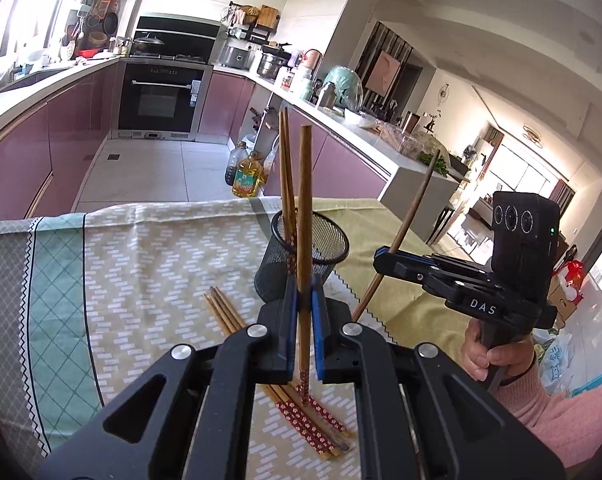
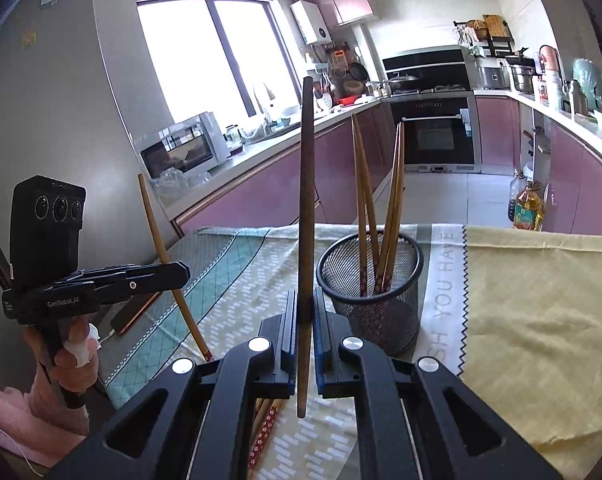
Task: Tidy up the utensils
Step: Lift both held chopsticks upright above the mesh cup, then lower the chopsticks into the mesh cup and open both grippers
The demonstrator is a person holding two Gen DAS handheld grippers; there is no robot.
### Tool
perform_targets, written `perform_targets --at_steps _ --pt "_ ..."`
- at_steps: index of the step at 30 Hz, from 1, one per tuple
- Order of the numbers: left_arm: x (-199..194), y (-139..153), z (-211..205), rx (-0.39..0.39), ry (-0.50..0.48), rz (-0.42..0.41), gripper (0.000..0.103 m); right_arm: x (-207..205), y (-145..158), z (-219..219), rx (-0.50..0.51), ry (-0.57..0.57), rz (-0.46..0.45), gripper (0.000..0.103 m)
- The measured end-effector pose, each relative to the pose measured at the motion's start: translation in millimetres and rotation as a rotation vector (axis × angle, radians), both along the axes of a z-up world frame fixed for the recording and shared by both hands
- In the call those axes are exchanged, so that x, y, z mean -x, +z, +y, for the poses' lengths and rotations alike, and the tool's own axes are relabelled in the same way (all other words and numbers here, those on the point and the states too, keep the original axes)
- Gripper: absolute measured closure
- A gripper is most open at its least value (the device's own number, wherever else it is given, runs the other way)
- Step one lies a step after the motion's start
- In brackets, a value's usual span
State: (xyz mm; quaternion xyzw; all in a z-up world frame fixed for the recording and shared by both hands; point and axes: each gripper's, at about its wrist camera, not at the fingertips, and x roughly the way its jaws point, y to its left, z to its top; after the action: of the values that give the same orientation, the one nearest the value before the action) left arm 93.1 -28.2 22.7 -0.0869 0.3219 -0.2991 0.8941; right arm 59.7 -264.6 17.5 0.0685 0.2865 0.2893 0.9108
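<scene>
My left gripper (image 1: 304, 294) is shut on a light-brown chopstick (image 1: 305, 200) that stands nearly upright, its red-patterned end below the pads. It hovers over several loose chopsticks (image 1: 237, 320) on the patterned cloth. Just beyond stands a black mesh cup (image 1: 329, 264) with chopsticks (image 1: 285, 168) leaning in it. My right gripper (image 2: 304, 304) is shut on a dark-brown chopstick (image 2: 307, 200), also upright, left of the mesh cup (image 2: 389, 320), which holds several chopsticks (image 2: 393, 200). Each view shows the other gripper alongside: the right gripper (image 1: 381, 262) and the left gripper (image 2: 181, 270).
A phone (image 2: 131, 314) lies near the table's left edge. A yellow cloth (image 2: 541, 320) covers the table's right part. Beyond the far table edge, oil bottles (image 1: 247, 178) stand on the kitchen floor between pink cabinets. A refrigerator (image 2: 61, 100) rises on the left.
</scene>
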Motion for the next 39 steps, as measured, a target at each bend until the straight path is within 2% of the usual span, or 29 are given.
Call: perform_targets --at_steps 11,26,33,39 --pt "-28 31 -15 0.029 0.018 -0.063 0.096 -8 39 -8 0.005 -0.033 -0.094 0.097" --pt "-53 75 -40 0.039 0.028 -0.164 0.096 -25 69 -13 0.017 -0.063 -0.173 0.097" --pt "-61 80 -49 0.020 0.048 -0.194 0.096 -34 73 -11 0.032 -0.080 -0.190 0.097" --pt "-69 72 -57 -0.036 0.058 -0.183 0.096 -46 62 -8 0.061 -0.095 -0.165 0.097"
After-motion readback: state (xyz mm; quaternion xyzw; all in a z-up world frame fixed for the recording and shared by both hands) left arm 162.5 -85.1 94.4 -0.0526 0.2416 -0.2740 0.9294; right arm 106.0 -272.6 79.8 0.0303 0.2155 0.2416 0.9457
